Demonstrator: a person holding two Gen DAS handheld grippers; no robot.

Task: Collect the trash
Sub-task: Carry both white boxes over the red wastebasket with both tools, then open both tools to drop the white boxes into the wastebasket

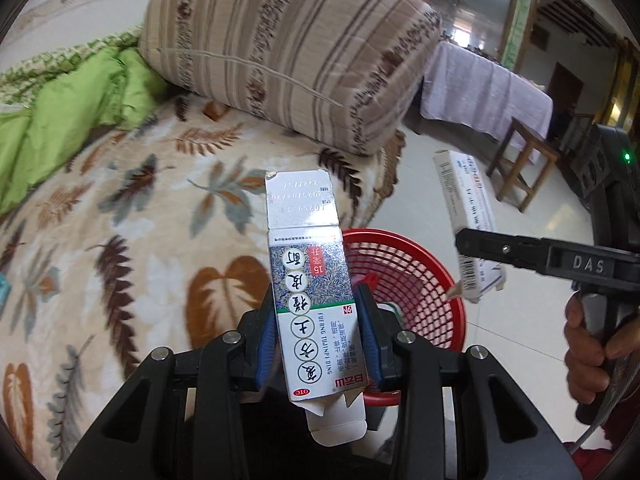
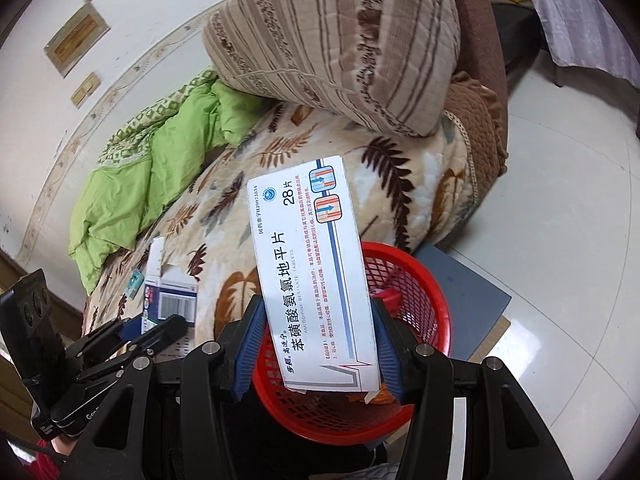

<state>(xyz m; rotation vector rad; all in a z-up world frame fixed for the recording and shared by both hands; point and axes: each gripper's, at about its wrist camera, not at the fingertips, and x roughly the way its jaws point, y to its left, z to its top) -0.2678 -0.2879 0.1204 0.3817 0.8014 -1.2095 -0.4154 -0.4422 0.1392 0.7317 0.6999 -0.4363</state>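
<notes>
Both grippers carry an empty medicine carton over the red mesh basket (image 2: 404,280), which sits on the floor at the near edge of the leaf-patterned bed blanket (image 1: 120,208) — a sensible spot, since trash lifted off the bed needs only a short swing to reach it.

The left gripper (image 1: 320,344) is closed on the grey-and-white carton (image 1: 310,292), its blue pads (image 1: 269,344) pressed to the two long sides of the lower half. The carton stands roughly upright, its end flaps open at top and bottom, with the basket's rim just behind and to the right of it.

The right gripper (image 2: 316,352) is clamped the same way on the wider white tablet carton (image 2: 312,272), gripping near its lower end so most of the box juts forward. From the right wrist view the carton's low end hangs over the basket's mouth, and a few scraps already lie inside.

Judging by this, both boxes are lined up for dropping: the jaws need only part. The right looks better centred; the left may want a small shift right first, or its carton could catch the rim.
</notes>
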